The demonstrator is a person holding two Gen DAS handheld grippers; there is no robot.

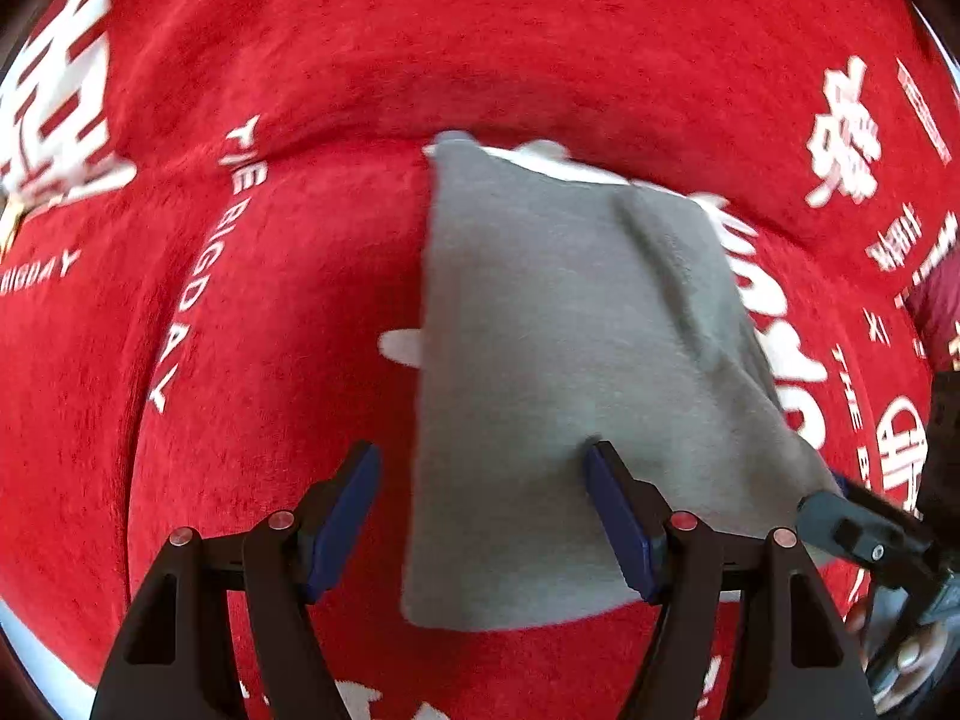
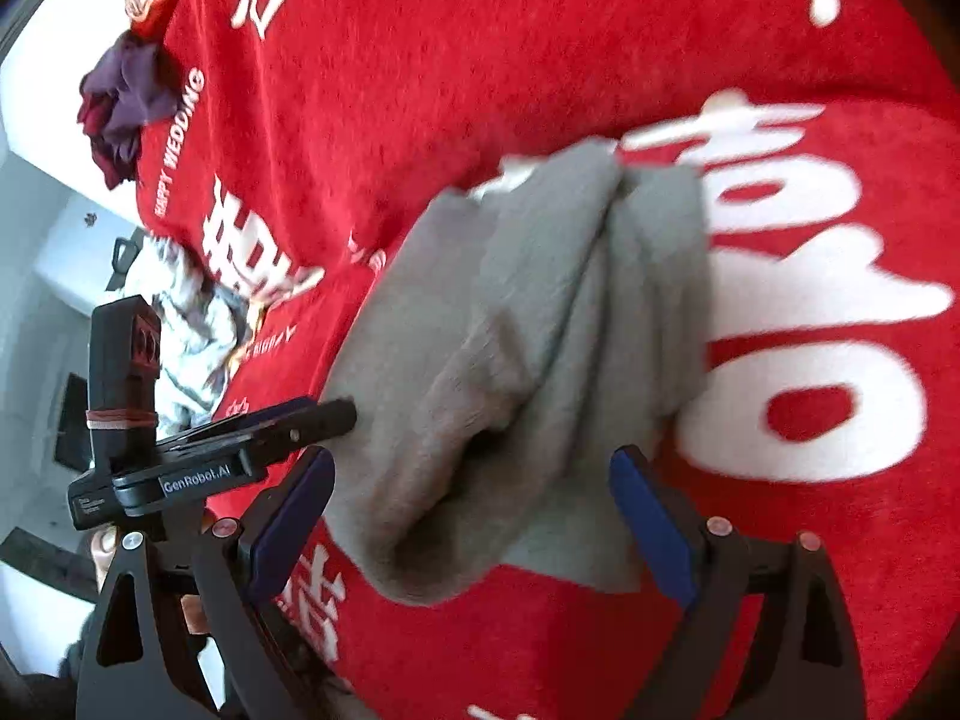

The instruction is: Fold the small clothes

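**A:** Left wrist view: grey garment (image 1: 570, 372), soft knit, matte, folded to a rough rectangle with one diagonal ridge near its far right corner. Lies flat on the red blanket (image 1: 270, 312).

**B:** Left gripper (image 1: 483, 516)?

**A:** Jaws apart, blue pads bare, holding nothing. One fingertip sits over the garment's near edge, the other over bare blanket beside the garment. Contact with the cloth cannot be told.

**B:** Right wrist view?

**A:** Same grey garment (image 2: 528, 360), bunched here into long soft folds, a rolled hem at its near end. Right gripper (image 2: 474, 516) spread wide, the garment's near end between its fingers; neither pad is pressed against the cloth. The left gripper (image 2: 336, 414) shows side-on, black plastic, tip at the garment's left edge.

**B:** Surface?

**A:** Red blanket (image 2: 600, 60), short plush pile, white printed characters and lettering, gently rumpled. A purple and maroon clothes heap (image 2: 120, 108) sits well away from the garment at the blanket's far left edge. A pale crumpled cloth (image 2: 180, 324) hangs beyond that edge, nearer to the garment. Pale wall and floor lie past the blanket, blurred.
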